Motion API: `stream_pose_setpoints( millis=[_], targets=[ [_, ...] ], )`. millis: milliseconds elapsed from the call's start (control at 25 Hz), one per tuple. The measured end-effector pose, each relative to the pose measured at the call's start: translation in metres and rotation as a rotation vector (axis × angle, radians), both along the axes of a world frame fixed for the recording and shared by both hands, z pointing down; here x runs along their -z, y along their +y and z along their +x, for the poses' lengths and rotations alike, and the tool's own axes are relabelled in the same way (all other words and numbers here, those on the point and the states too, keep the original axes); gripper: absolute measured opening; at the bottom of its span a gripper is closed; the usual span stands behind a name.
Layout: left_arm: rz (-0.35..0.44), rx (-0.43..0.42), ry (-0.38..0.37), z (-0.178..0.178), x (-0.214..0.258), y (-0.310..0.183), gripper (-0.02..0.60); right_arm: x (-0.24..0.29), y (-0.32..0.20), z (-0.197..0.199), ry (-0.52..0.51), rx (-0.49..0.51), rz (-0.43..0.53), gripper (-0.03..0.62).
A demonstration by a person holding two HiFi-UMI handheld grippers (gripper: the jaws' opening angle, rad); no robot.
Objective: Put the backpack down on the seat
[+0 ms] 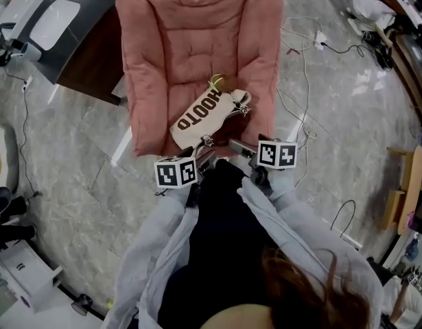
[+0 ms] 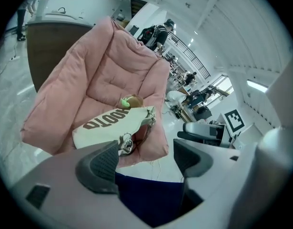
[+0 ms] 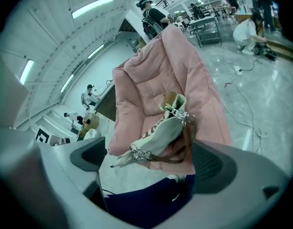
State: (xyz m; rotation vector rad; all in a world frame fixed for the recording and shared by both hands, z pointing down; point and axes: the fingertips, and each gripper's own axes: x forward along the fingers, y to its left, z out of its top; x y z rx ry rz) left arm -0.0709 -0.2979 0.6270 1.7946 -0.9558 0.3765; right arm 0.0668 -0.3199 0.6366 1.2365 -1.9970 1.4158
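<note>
Lying on pink cushioned seat [image 1: 171,53]: backpack [image 1: 200,115]; marble floor [image 1: 80,149], loose cables [image 1: 305,81].

Pale grey sleeves [image 1: 156,245] and a dark top [image 1: 217,238]; the grey left tool [image 2: 146,162] and right tool [image 3: 148,162] bear black-and-white marker cubes [image 1: 176,173].

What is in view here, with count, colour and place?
Padded fabric armchair: one, pink, centre.
Canvas backpack with brown lettering: one, cream, lying on the armchair's seat.
Plush charm: one, brown and green, at the backpack's top.
Wooden cabinet: one, dark brown, left of the armchair.
Loose cables: several, white, floor right of the armchair.
Stone-look floor: grey, all round.
Left tool: one, grey, open, empty, near the backpack.
Right tool: one, grey, open, empty, near the backpack.
</note>
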Motion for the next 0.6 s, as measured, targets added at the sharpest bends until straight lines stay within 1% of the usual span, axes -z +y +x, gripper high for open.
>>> stream_pose_setpoints(
  millis=[200,280,400,600],
  targets=[
    [0.087,0.025,0.003,-0.026,0.033,-0.012,0.367,0.036,-0.014,-0.034,-0.037,0.037,0.088,0.555],
    [0.134,0.034,-0.004,-0.037,0.049,-0.017,0.367,0.054,-0.019,-0.045,-0.051,0.048,0.135,0.546],
    [0.233,0.055,-0.033,-0.054,0.076,-0.028,0.367,0.083,-0.028,-0.056,-0.062,0.061,0.224,0.528],
    [0.423,0.070,-0.127,-0.082,0.128,-0.046,0.367,0.135,-0.038,-0.078,-0.057,0.112,0.393,0.517]
  ],
)
